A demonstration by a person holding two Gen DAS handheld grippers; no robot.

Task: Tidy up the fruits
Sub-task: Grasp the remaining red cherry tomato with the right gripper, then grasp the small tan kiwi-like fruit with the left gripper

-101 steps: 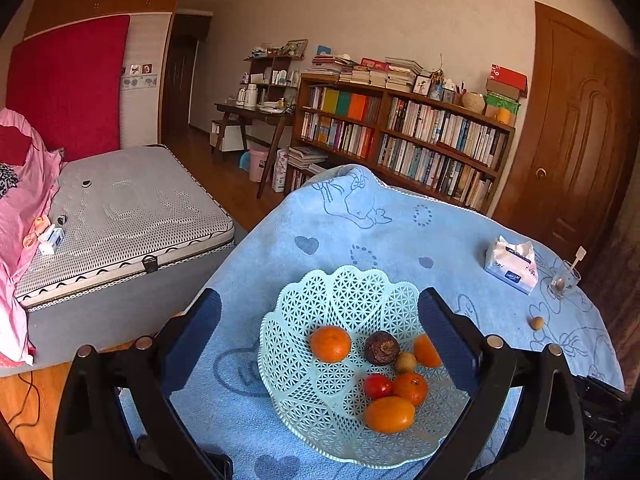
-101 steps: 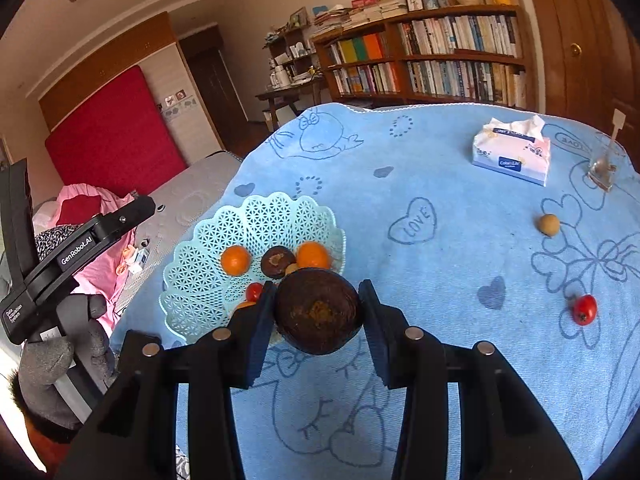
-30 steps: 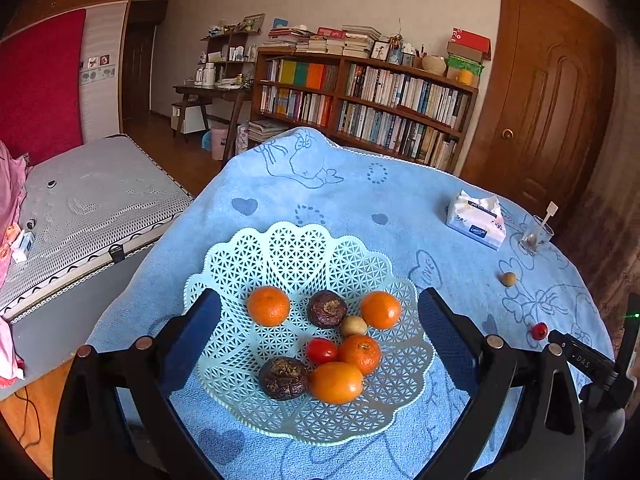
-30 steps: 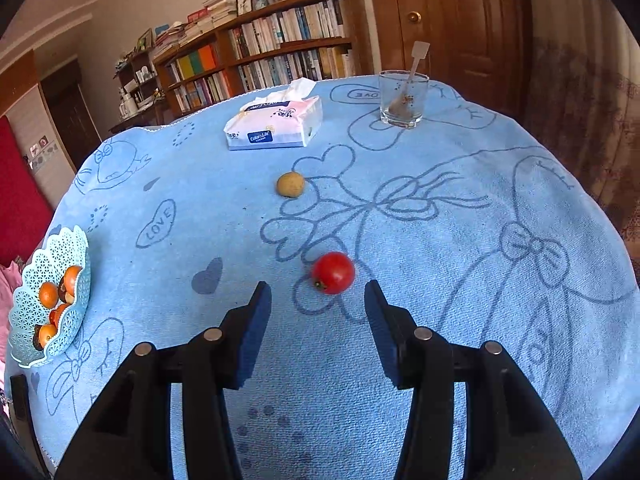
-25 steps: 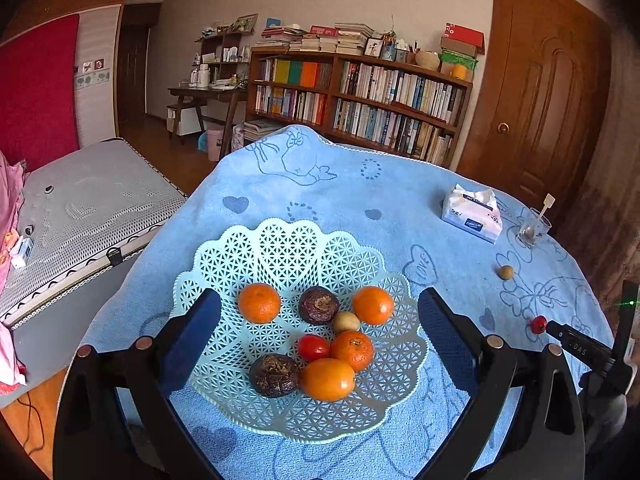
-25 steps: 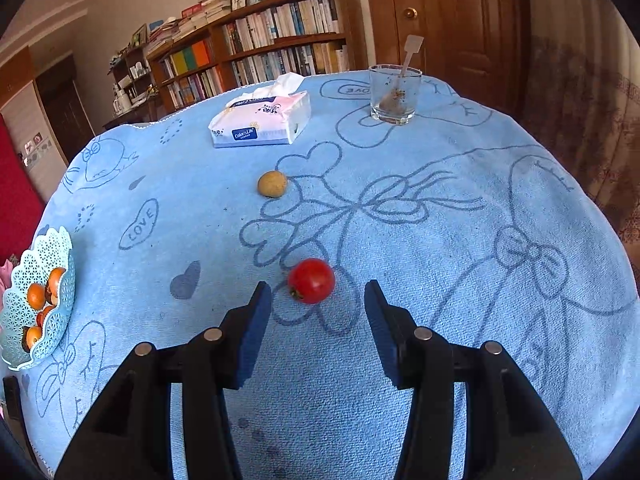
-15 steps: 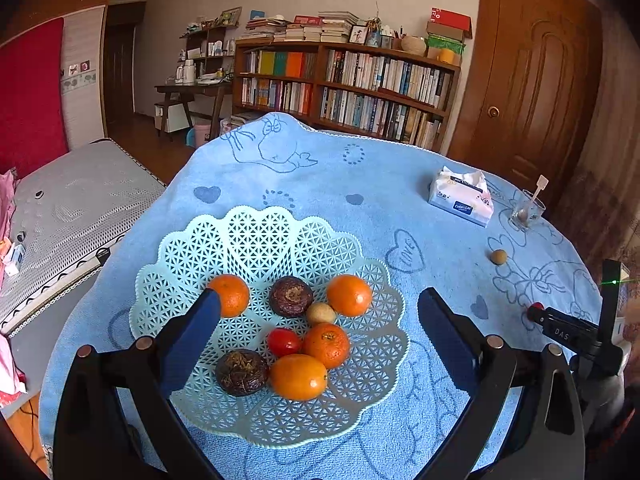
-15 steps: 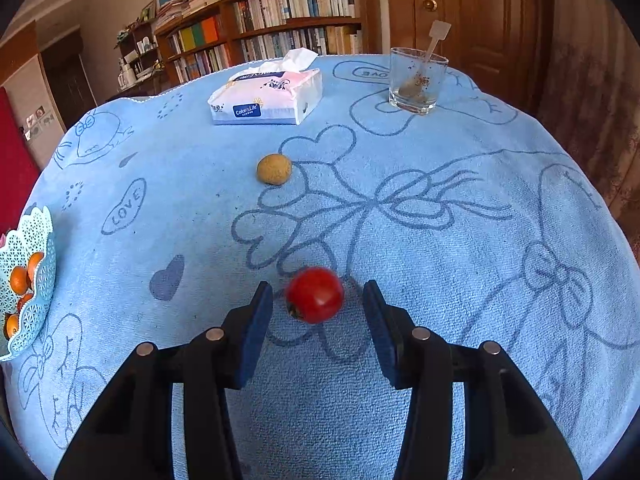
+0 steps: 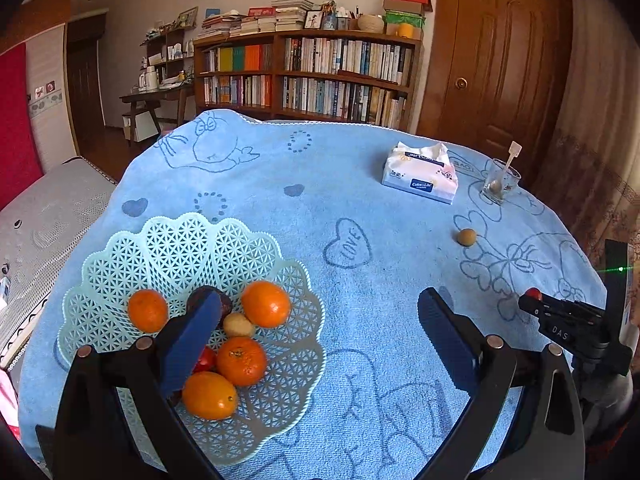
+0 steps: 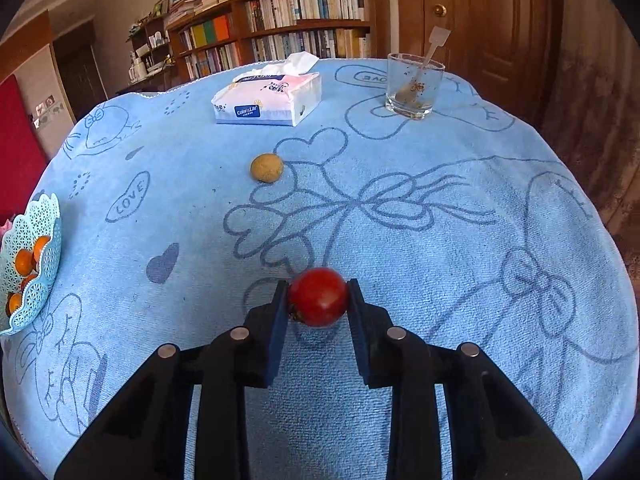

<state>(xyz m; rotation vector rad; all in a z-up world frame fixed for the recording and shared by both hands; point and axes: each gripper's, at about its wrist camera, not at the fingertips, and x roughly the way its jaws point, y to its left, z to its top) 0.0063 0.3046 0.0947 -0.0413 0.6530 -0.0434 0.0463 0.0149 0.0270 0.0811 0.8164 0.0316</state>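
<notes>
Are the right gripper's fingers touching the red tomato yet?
Touching. In the right wrist view, both pads of the right gripper sit flush against the sides of the red tomato, with no gap showing on either side.

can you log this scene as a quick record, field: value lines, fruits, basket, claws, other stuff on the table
surface: round table under a blue towel with cartoon drawings
basket: pale green lattice basket, left part of the table
fruit in basket: four orange citrus, a small tan fruit, a red tomato and a dark fruit, both partly hidden by the left claw
fruit outside basket: red tomato, small tan fruit
right claw: shut on the red tomato
left claw: open, holding nothing, near the basket
other items: tissue pack, glass with a stirrer
</notes>
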